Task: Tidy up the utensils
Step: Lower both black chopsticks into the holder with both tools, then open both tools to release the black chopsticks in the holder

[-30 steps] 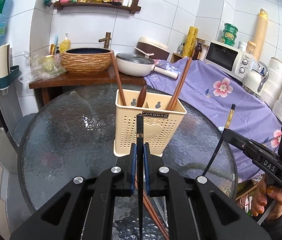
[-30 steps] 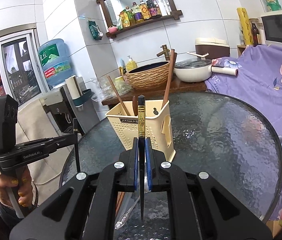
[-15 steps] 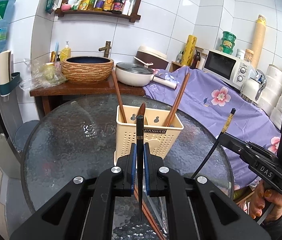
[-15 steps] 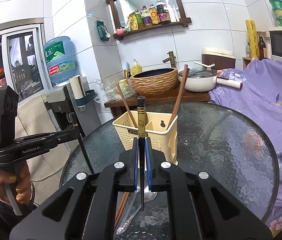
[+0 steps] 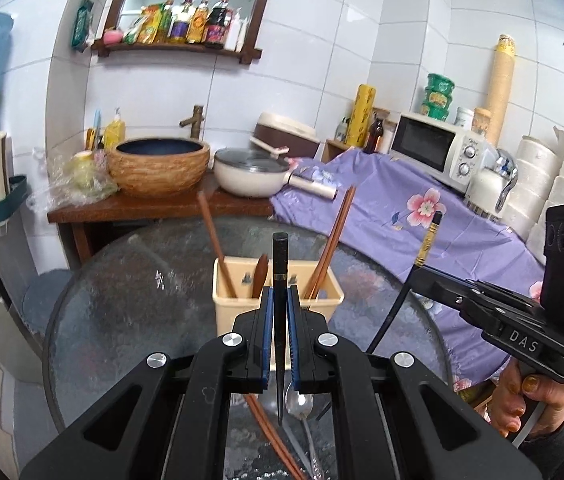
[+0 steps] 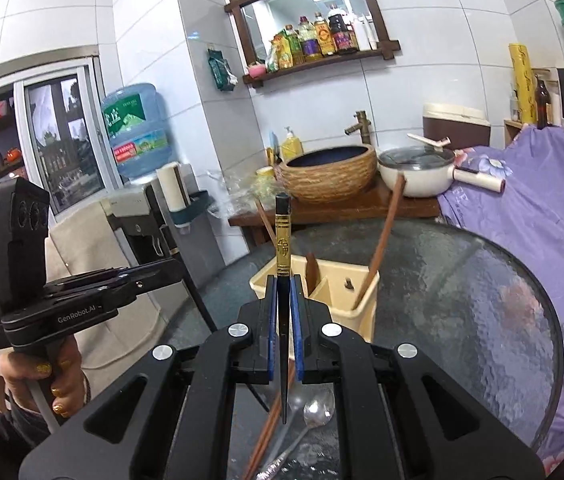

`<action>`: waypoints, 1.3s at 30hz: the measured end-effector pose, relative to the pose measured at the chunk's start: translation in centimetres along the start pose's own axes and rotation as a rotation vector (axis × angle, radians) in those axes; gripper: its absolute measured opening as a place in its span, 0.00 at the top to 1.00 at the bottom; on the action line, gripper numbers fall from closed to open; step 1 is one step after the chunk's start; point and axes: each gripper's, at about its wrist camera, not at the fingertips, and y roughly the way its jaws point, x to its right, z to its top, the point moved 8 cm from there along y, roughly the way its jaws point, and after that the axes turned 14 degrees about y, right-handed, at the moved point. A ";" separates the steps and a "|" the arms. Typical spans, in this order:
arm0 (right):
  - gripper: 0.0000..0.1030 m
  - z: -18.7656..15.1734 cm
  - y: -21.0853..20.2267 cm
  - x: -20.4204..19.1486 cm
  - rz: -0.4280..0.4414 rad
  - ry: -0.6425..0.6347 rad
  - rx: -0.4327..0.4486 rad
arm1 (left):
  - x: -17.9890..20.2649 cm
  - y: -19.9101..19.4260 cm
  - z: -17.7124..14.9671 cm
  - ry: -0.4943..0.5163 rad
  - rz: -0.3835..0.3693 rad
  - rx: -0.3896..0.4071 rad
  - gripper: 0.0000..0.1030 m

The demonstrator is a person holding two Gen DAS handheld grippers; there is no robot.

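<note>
My left gripper (image 5: 277, 300) is shut on a black chopstick (image 5: 280, 264) held upright, above and in front of the cream utensil holder (image 5: 233, 312). My right gripper (image 6: 283, 292) is shut on a black chopstick with a gold band (image 6: 282, 240), also above the holder (image 6: 356, 280). The holder stands on the round glass table (image 5: 129, 300) and holds brown chopsticks (image 5: 334, 240) and a wooden spoon (image 5: 259, 276). A metal spoon (image 5: 300, 402) and brown chopsticks (image 5: 269, 432) lie on the table beneath me. The right gripper also shows in the left wrist view (image 5: 422, 280), the left one in the right wrist view (image 6: 177, 270).
A wooden side table (image 5: 153, 204) behind carries a woven basin (image 5: 157, 166) and a white pan (image 5: 247, 174). A purple floral cloth (image 5: 422, 220) covers the counter at right with a microwave (image 5: 434, 152). A water dispenser (image 6: 137, 128) stands at left.
Both grippers have risen with their chopsticks, so the holder sits lower in both views. The spoon and brown chopsticks on the table now show beneath the grippers.
</note>
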 end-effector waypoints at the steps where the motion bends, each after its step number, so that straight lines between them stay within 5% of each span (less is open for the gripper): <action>1: 0.93 0.8 -0.2 -0.4 0.012 0.001 0.004 | 0.0 -0.2 0.7 0.005 0.000 0.011 0.93; 11: 0.93 9.6 -1.9 -3.4 0.006 -0.043 0.149 | -1.7 -3.0 10.5 0.027 0.093 0.167 0.93; 16: 0.93 11.8 -0.6 -3.3 -0.045 -0.069 0.212 | -3.2 -1.1 12.5 -0.022 0.115 0.164 0.93; 26: 0.93 8.5 4.9 -0.1 -0.119 -0.064 0.178 | -5.5 5.5 8.8 -0.086 0.189 0.075 0.93; 39: 0.93 2.9 8.8 4.1 -0.173 -0.022 0.090 | -4.7 10.2 2.4 -0.106 0.155 -0.048 0.93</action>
